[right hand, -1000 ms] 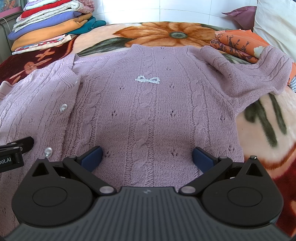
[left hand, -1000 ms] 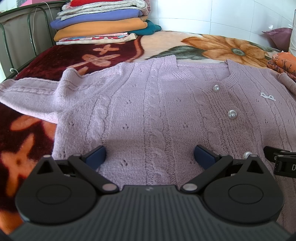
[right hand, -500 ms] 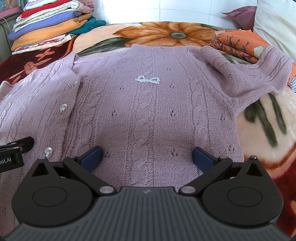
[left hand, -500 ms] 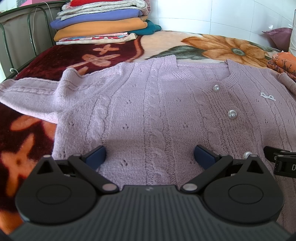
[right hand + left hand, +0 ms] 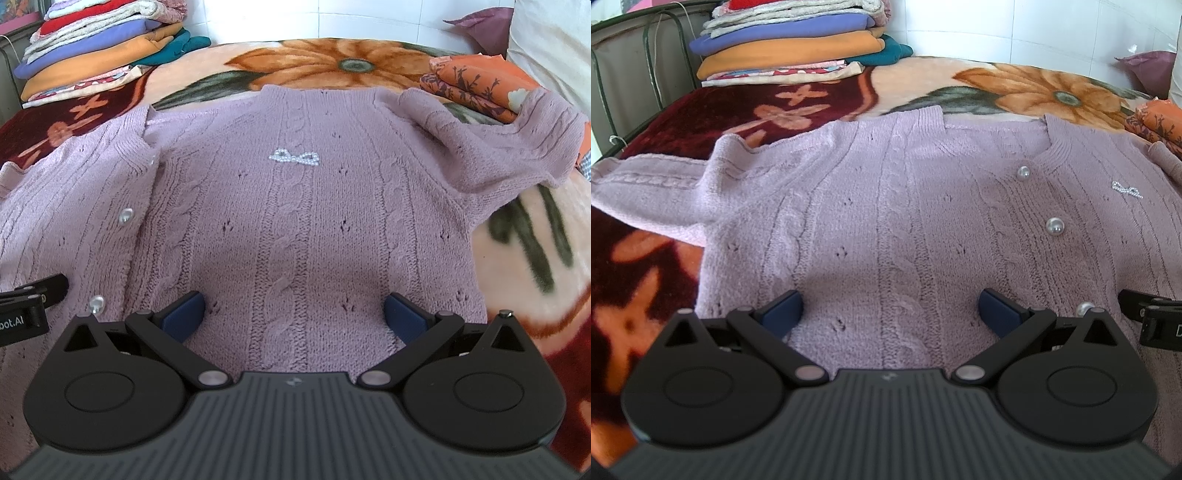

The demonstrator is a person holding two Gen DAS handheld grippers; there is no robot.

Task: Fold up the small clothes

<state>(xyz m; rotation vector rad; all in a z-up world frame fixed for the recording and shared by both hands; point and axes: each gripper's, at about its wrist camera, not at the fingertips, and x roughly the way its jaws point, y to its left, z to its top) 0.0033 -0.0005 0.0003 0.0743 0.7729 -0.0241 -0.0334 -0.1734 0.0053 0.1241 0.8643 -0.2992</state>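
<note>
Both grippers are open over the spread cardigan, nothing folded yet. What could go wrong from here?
1. The right sleeve is draped over the folded orange cloth; pulling it inward might drag that cloth.
2. Pearl buttons sit near the left gripper; its jaws may catch one.
3. The left sleeve lies bunched, so a fold could trap wrinkles in the cardigan.

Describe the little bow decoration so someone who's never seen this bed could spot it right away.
On the flowered blanket lies a lilac cable-knit cardigan, spread flat. High on its chest, right of the pearl buttons, sits the bow. Unlike those single round buttons, it is a small bow outline of tiny pearly beads.
</note>
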